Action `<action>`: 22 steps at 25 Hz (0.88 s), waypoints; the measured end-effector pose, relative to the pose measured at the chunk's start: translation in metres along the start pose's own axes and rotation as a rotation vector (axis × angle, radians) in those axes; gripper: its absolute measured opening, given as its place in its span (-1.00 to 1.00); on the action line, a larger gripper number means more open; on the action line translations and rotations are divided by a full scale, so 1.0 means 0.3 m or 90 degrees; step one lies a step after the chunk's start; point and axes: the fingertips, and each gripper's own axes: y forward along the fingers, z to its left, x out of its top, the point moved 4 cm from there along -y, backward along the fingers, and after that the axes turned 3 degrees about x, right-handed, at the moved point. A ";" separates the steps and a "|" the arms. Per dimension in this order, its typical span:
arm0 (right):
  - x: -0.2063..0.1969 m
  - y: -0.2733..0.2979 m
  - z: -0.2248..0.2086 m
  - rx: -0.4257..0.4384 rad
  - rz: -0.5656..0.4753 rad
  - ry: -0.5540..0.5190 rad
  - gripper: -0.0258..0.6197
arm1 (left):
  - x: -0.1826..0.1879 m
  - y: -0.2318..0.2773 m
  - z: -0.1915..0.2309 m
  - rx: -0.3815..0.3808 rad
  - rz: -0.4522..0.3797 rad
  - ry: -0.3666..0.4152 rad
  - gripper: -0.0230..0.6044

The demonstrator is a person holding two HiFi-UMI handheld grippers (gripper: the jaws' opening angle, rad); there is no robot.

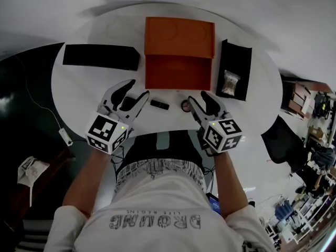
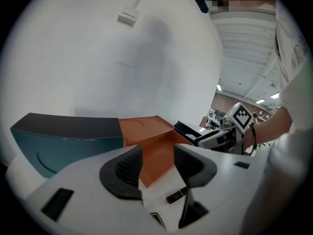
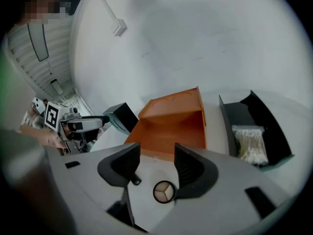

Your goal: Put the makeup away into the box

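Observation:
An open orange box (image 1: 178, 51) stands at the middle back of the round white table (image 1: 79, 83). A small black lipstick tube (image 1: 159, 104) and a round compact (image 1: 186, 105) lie in front of the box, near the table's front edge. My left gripper (image 1: 137, 90) is open, just left of the tube, with nothing between its fingers. My right gripper (image 1: 198, 97) is open too, right beside the compact. In the left gripper view, the tube (image 2: 176, 196) lies below the empty jaws (image 2: 157, 155). In the right gripper view, the compact (image 3: 164, 192) sits below the gap (image 3: 157, 153).
A long black lid (image 1: 100, 56) lies left of the box. A black tray (image 1: 243, 62) with a packet of cotton swabs (image 1: 230, 82) stands to its right. A cable with a small white plug (image 1: 65, 136) hangs off the table's left edge.

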 end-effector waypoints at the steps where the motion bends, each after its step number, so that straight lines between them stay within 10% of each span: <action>1: -0.011 0.006 -0.001 -0.003 0.004 -0.001 -0.20 | -0.004 0.001 0.002 -0.002 0.002 0.000 -0.24; 22: -0.255 0.082 -0.030 -0.059 0.100 -0.043 -0.19 | -0.118 0.005 0.009 -0.028 0.040 -0.016 -0.24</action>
